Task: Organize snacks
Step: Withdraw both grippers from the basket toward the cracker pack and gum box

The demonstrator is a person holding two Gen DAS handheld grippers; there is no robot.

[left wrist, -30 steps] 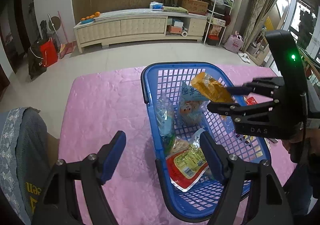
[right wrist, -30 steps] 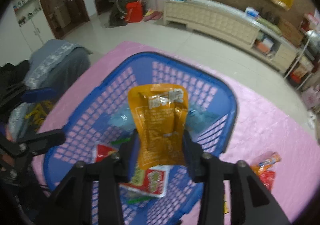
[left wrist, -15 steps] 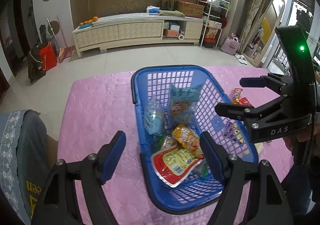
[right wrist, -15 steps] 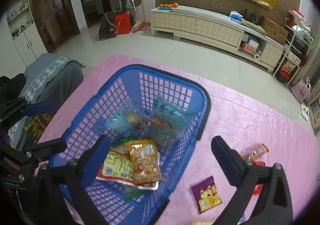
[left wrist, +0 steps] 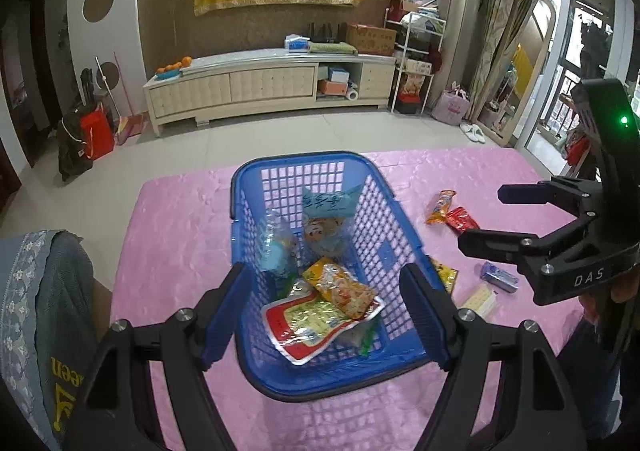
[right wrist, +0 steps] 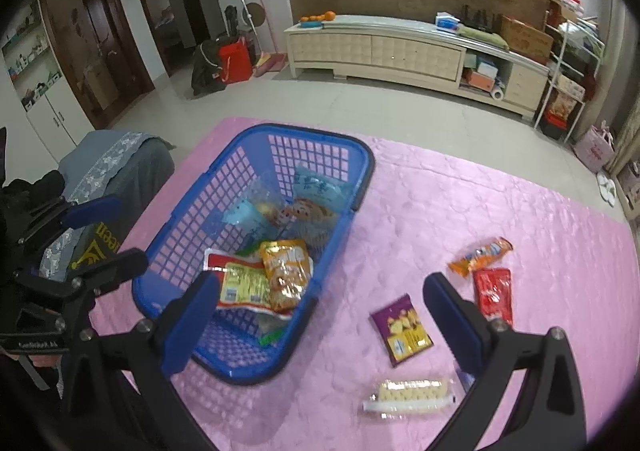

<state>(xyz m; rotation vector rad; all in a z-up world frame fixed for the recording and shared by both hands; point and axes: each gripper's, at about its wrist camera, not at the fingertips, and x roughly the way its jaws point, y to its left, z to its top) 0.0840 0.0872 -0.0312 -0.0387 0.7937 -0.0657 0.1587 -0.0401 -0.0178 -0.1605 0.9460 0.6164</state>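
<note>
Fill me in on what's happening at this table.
A person with a claw in each hand is sorting snack packets into a blue plastic lattice basket on a pink tablecloth. Several packets lie inside, an orange foil pouch on top. Both the right claw and left claw are open and empty. A purple chip packet and others wait outside.

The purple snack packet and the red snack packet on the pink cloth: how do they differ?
The purple snack packet carries yellow printing on its front; the red snack packet looks nearly plain red. The purple snack packet lies nearer the blue basket; the red snack packet lies farther from it, beside an orange packet. Both lie flat on the pink cloth, outside the basket.
</note>
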